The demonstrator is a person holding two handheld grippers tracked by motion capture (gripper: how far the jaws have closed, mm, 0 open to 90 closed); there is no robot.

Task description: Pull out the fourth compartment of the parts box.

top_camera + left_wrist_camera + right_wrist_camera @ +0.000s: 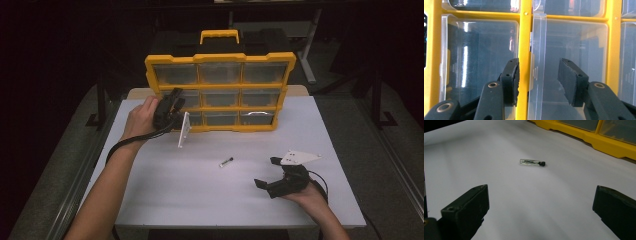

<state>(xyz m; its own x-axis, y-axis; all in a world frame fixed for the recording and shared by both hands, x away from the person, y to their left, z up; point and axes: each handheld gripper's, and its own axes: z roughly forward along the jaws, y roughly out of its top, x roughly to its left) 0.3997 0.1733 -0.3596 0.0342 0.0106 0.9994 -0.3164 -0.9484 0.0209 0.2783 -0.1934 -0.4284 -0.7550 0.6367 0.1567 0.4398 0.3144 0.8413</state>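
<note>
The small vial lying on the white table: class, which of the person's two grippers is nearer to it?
The right. The right gripper hovers open just right of and nearer the person than the vial; the left gripper is up at the yellow organizer.

A small clear vial (532,162) with a dark cap lies on its side on a white table (499,152), well ahead of the right gripper (541,212), jaws spread wide. A yellow organizer (599,137) edges the far corner; the vial's contents are perhaps dark specks.

A white table (165,190) fills the frame's middle; grey floor (55,165) lies at left and right edges.
</note>
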